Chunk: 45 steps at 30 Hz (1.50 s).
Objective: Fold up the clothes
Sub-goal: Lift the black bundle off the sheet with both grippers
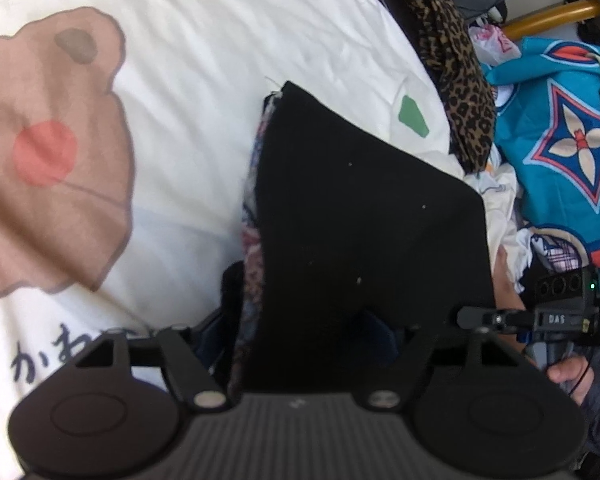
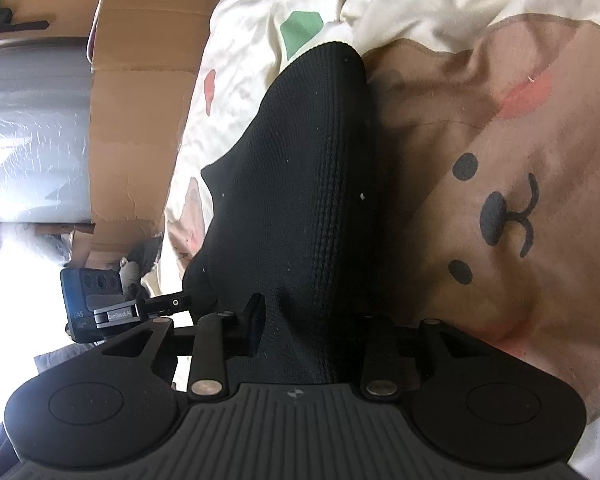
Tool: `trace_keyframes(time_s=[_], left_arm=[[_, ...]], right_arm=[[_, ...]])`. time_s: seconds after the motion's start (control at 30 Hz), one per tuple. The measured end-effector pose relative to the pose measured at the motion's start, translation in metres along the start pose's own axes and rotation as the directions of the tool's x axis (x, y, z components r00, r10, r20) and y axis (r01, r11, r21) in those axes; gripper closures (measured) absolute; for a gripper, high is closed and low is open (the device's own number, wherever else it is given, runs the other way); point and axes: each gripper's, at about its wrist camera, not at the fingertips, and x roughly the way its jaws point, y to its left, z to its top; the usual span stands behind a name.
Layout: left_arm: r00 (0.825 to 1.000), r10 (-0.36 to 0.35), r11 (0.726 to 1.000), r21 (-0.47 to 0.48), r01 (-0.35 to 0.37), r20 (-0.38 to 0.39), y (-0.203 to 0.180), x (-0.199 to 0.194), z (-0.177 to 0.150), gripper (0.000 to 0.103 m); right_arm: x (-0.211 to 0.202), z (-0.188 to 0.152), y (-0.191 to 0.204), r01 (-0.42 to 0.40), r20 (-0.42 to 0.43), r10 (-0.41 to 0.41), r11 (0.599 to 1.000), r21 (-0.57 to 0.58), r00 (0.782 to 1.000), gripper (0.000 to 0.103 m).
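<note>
A folded black knit garment (image 1: 360,220) lies on the white bear-print bed sheet (image 1: 180,60), with a patterned layer showing along its left edge. My left gripper (image 1: 308,320) is shut on its near end, the fabric covering the fingertips. In the right wrist view the same black garment (image 2: 300,200) runs away over the sheet (image 2: 500,120), and my right gripper (image 2: 316,328) is shut on it. The right gripper (image 1: 480,316) shows at the garment's right corner in the left view. The left gripper (image 2: 180,302) shows at the left in the right view.
A leopard-print cloth (image 1: 452,60) and a blue patterned cloth (image 1: 560,120) lie piled to the right, with crumpled white clothes (image 1: 500,208) between them. A cardboard box (image 2: 140,80) and a plastic-wrapped grey bundle (image 2: 32,120) stand beside the bed. A hand (image 1: 568,372) holds the right gripper.
</note>
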Motion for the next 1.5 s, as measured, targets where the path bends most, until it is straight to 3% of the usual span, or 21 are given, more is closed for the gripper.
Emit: trace_keyframes(time_s=[0.03,0.07,0.17,0.23,0.37,0.47,0.57,0.63,0.77,0.87,1.07,1.23,1.5], left_arm=[[1.0,-0.002,1.0,0.001,0.002,0.001,-0.001,0.001,0.001,0.051],[1.0,-0.001,1.0,0.011,0.001,-0.001,-0.001,0.001,0.002,0.058],[1.0,-0.012,0.999,0.039,0.013,-0.011,-0.002,-0.006,0.005,0.068],[1.0,-0.022,0.999,0.041,0.022,-0.009,-0.002,-0.013,0.005,0.069],[1.0,-0.024,0.999,0.046,0.024,-0.005,-0.001,-0.018,0.0,0.064],[1.0,-0.013,0.999,0.037,0.013,-0.014,-0.001,-0.014,0.0,0.057],[1.0,0.0,1.0,0.03,0.001,-0.023,-0.001,-0.007,0.002,0.044],[1.0,-0.003,1.0,0.022,0.004,-0.028,0.0,-0.003,0.002,0.043],[1.0,-0.005,1.0,0.022,0.006,-0.024,-0.004,0.002,0.002,0.058],[1.0,0.016,0.999,0.034,-0.015,-0.014,-0.008,0.001,0.001,0.064],[0.992,0.128,0.99,0.053,-0.127,-0.012,-0.027,0.003,0.0,0.066],[0.975,0.221,0.973,0.081,-0.218,-0.029,-0.046,0.0,0.001,0.069],[0.943,0.333,0.94,0.071,-0.334,0.024,-0.082,-0.021,-0.012,0.071]], right_arm=[[0.0,0.0,0.001,-0.002,0.002,0.002,1.0,0.001,1.0,0.069],[0.0,0.0,0.002,-0.003,0.004,0.003,1.0,0.0,1.0,0.072],[0.0,-0.001,0.006,-0.014,-0.001,0.014,1.0,-0.014,1.0,0.077],[-0.003,0.001,0.01,-0.029,-0.003,0.029,0.999,-0.022,1.0,0.084],[-0.006,0.004,0.015,-0.036,-0.009,0.035,0.999,-0.041,0.999,0.084],[-0.004,0.004,0.013,-0.016,-0.015,0.015,0.999,-0.036,1.0,0.082],[-0.001,0.003,0.009,-0.002,-0.013,0.001,1.0,-0.019,1.0,0.071],[0.002,0.003,0.006,0.011,-0.011,-0.011,1.0,-0.014,1.0,0.07],[0.01,0.003,0.0,0.023,0.003,-0.023,1.0,0.013,1.0,0.07],[0.013,0.003,0.003,0.025,0.018,-0.025,1.0,0.011,1.0,0.085],[0.021,0.003,0.017,0.149,0.019,-0.149,0.989,-0.002,0.989,0.091],[0.019,0.0,0.034,0.226,0.023,-0.225,0.974,-0.037,0.974,0.092],[0.011,-0.006,0.061,0.314,0.038,-0.312,0.945,-0.092,0.949,0.094]])
